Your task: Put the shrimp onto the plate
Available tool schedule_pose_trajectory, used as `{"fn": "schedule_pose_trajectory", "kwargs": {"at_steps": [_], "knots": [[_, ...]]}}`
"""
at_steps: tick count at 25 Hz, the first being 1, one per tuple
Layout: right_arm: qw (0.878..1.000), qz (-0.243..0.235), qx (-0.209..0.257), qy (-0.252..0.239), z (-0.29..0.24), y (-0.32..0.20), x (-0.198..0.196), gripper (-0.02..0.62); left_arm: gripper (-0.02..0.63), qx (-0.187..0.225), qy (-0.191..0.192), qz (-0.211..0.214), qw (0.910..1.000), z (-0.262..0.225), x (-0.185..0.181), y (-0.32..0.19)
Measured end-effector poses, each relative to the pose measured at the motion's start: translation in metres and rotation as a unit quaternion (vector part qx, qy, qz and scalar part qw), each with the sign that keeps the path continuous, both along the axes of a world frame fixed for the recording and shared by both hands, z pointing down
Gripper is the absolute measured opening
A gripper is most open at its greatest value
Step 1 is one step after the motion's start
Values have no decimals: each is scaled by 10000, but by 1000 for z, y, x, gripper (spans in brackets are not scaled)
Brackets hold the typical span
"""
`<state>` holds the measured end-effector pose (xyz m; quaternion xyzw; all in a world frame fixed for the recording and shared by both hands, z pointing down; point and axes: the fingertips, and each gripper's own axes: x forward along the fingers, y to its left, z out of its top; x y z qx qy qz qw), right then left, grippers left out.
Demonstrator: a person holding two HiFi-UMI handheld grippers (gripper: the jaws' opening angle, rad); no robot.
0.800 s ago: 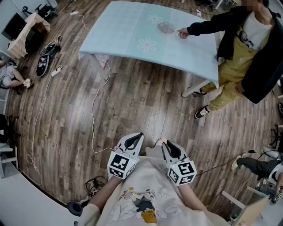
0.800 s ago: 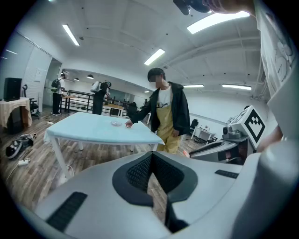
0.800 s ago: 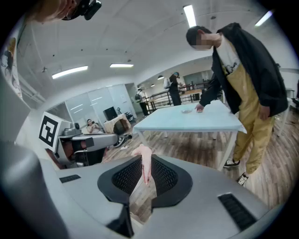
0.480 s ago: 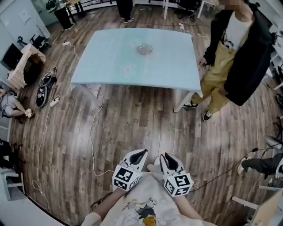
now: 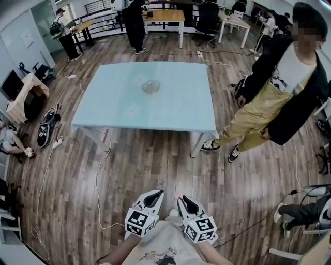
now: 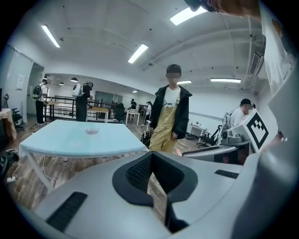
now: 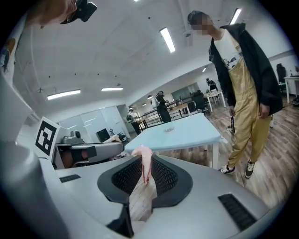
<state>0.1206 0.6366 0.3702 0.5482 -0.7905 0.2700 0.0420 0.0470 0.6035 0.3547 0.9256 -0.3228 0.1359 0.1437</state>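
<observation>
Pink shrimp [image 7: 145, 163] hangs clamped in the fingers of the right gripper [image 5: 185, 203], well apart from the small glass plate [image 5: 151, 86] on the far pale-blue bench [image 5: 176, 111]; the left gripper [image 6: 150, 161] is clenched empty. The black-jacketed person [image 5: 289, 88] has drawn back rightward, which I judge leaves the plate free to approach.

We have lifted our gaze: the table [image 5: 170, 103], pressed against the frame's top moments ago, now lies whole at 12 o'clock, and desks [image 5: 164, 15] and people behind it have come into sight. The bystander [image 5: 279, 98] who was reaching toward the plate [image 5: 151, 86] has drawn back and stands off the table's right edge at 2 o'clock, arms down. Our left gripper [image 5: 154, 193] and our right gripper [image 5: 183, 200], which pinches the shrimp [image 7: 145, 164], have sunk toward 6 o'clock.
</observation>
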Motion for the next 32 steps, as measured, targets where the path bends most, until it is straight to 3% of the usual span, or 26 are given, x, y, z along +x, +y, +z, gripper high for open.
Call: {"fn": "schedule_pose_trajectory", "kwargs": {"at_steps": [4, 10, 16, 25, 32], "knots": [[9999, -31, 126, -14, -7, -20, 7, 81, 0, -91, 9, -164, 9998, 3, 1, -12], [9999, -80, -90, -22, 2, -67, 8, 81, 0, -290, 134, -248, 9992, 12, 7, -52], [10000, 2, -49, 14, -13, -146, -29, 80, 0, -330, 195, -317, 9988, 11, -23, -133], [9982, 607, 13, -17, -36, -256, -76, 80, 0, -26, 434, -238, 9988, -25, -94, -246], [9976, 678, 68, 133, -28, -313, -127, 80, 0, 80, 515, -53, 9986, -20, -142, -299]]}}
